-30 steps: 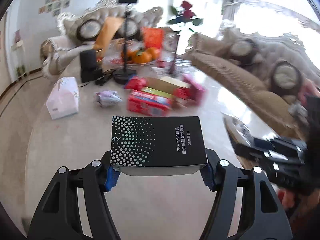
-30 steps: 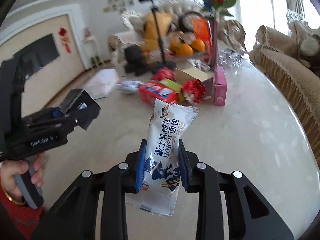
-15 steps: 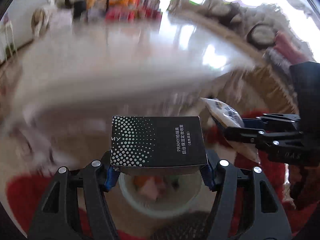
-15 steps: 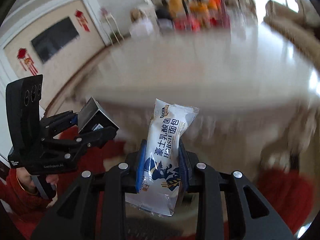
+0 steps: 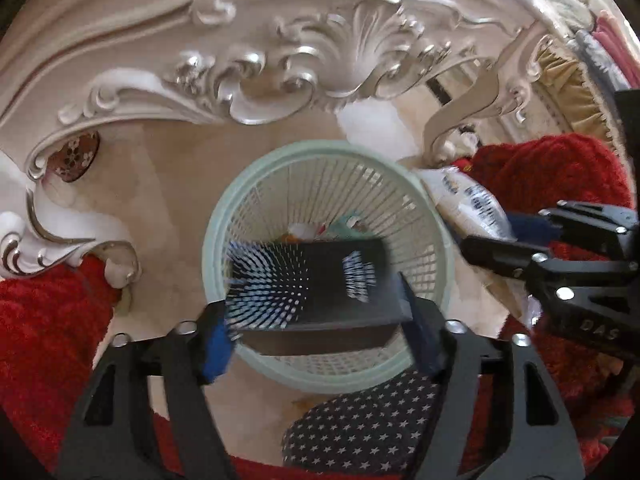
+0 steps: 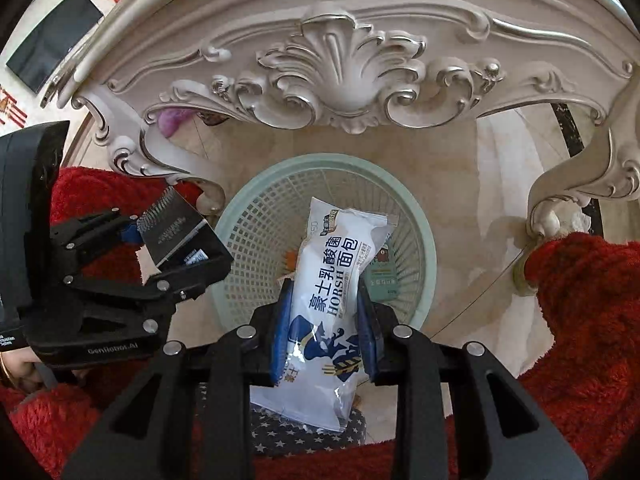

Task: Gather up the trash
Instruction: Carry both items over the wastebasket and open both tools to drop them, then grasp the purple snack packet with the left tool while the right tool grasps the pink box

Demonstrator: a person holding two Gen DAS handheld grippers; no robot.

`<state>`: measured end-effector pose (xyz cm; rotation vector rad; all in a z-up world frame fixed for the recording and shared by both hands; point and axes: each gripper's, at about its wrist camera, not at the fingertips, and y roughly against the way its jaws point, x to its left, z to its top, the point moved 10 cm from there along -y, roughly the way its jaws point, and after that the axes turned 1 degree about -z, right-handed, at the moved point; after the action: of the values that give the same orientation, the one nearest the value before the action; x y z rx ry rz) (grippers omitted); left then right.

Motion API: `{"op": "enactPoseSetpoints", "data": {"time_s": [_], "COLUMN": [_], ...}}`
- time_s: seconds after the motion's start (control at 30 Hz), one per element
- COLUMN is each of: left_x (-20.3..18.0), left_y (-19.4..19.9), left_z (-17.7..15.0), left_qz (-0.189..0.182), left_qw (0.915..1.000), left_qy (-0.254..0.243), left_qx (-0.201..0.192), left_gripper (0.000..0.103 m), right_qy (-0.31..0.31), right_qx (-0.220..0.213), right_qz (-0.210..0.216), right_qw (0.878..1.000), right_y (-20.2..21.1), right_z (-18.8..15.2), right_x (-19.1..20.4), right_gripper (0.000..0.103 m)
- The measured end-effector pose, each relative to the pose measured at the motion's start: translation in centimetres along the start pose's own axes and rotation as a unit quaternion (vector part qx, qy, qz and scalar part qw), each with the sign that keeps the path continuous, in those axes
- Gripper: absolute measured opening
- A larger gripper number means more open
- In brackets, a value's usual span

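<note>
left gripper (image 5: 320,332): fingers just opened, box (image 5: 308,280) loose over bin (image 5: 436,248) | right gripper (image 6: 326,336): fingers grip bag (image 6: 340,280) | risk: box catches rim at frame centre, tips out

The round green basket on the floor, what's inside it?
The round pale-green plastic basket holds a few colourful wrappers at the bottom. The white bread packet and black dotted box above hide the rest.

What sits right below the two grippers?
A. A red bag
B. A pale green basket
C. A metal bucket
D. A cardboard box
B: a pale green basket with slatted walls stands on the floor under the right gripper and its bread bag, and under the left gripper.
</note>
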<state>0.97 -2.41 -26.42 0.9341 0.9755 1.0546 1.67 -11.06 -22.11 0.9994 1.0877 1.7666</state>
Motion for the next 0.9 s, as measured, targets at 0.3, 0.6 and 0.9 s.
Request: {"op": "enactPoseSetpoints", "data": {"time_s": [0.3, 0.6, 0.9], "left_x": [1.4, 1.0, 9.6], "left_y": [0.5, 12.6, 22.6], "left_z": [0.7, 6.2, 24.0], "left_qz": [0.008, -0.02, 0.069], "left_qw": [0.9993, 0.9883, 0.9478], "left_qy": [0.024, 0.023, 0.105], "left_qx": [-0.027, -0.15, -0.293], "left_gripper": [0.096, 0.096, 0.096], "right_qy": [-0.006, 0.017, -0.015], "right_qx": [-0.015, -0.08, -0.279], "right_qz": [-0.023, 0.002, -0.038], "right_qw": [1.0, 0.997, 0.96], "right_y": [0.8, 7.1, 18.5], "right_z": [-0.5, 2.3, 18.4], "right_x": [-1.0, 0.3, -5.1], "right_gripper": [0.067, 0.067, 0.071]}}
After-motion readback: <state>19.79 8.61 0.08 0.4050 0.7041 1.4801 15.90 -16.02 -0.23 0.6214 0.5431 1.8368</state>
